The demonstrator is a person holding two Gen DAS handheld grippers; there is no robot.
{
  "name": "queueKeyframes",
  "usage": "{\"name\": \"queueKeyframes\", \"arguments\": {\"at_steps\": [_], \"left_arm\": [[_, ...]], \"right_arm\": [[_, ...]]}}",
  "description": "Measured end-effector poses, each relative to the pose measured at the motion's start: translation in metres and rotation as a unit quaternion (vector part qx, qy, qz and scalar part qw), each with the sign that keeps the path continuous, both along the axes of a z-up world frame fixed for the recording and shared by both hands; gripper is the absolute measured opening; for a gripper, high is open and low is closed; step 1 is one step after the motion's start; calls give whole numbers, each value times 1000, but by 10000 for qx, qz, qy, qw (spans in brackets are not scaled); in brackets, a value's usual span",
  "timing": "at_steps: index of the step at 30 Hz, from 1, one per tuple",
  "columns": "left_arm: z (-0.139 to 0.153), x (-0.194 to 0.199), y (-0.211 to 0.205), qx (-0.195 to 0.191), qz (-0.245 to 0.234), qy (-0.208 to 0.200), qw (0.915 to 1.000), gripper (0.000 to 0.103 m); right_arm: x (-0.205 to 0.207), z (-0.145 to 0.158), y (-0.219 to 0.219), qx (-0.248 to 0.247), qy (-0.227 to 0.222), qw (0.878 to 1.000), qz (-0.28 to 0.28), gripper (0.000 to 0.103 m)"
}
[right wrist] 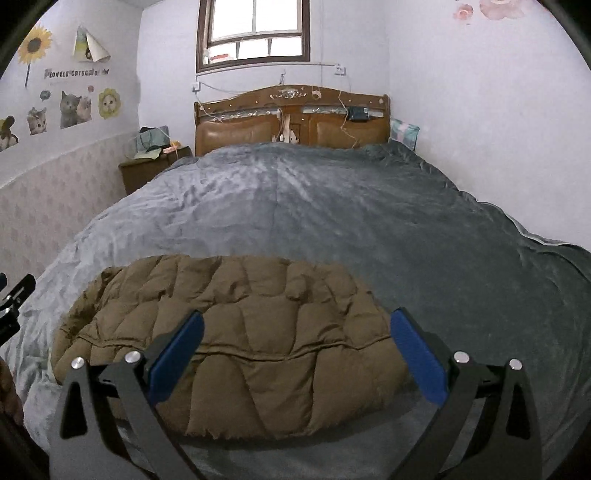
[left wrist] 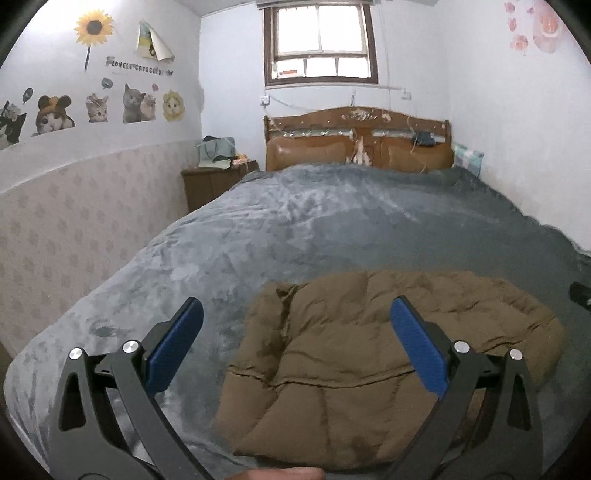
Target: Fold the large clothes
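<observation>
Item 1: brown quilted jacket. Lies folded into a compact bundle on the near end of the bed, flat on the grey blanket. Stitched seams run across its top; a folded edge crosses it from left to right. In the left wrist view it sits right of centre, in the right wrist view left of centre.

Item 2: left tool. Jaws spread wide, blue pads facing each other, nothing between them. Held above the near left part of the jacket; contact cannot be told.

Item 3: right tool. Jaws spread wide, empty, poised over the near right part of the jacket.

Item 4: bed. Grey plush blanket covers it from near edge to far end, lightly creased.

Item 5: wooden headboard, far end, brown padded panels, cords hanging across it.

Item 6: pillow, pale checked, far right corner against the wall.

Item 7: nightstand, far left beside the bed, bag and small things on top.

Item 8: window, above the headboard, bright.

Item 9: cat and sunflower stickers, left wall.
</observation>
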State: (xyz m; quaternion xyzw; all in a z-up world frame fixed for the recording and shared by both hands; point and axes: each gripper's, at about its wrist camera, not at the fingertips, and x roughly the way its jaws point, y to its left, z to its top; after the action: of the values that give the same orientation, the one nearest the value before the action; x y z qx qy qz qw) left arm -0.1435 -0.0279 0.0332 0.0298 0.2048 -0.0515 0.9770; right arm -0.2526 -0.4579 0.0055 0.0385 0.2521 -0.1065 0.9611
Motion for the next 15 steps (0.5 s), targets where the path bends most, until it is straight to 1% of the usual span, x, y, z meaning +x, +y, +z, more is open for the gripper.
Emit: {"name": "queueKeyframes", "arguments": {"at_steps": [1, 3, 6, 15], "left_arm": [[-1, 11, -10, 3, -71, -4, 10000, 100], [-2, 10, -13, 47, -127, 11, 9999, 100], [-2, 8, -12, 24, -140, 8, 9999, 100], [-6, 14, -10, -17, -147, -12, 9999, 100]], "right_arm": [[5, -1, 5, -7, 16, 10000, 7, 101], [9, -1, 9, -4, 31, 10000, 40, 101], [7, 1, 10, -52, 69, 9999, 75, 101], [0, 5, 10, -66, -27, 9999, 98, 101]]}}
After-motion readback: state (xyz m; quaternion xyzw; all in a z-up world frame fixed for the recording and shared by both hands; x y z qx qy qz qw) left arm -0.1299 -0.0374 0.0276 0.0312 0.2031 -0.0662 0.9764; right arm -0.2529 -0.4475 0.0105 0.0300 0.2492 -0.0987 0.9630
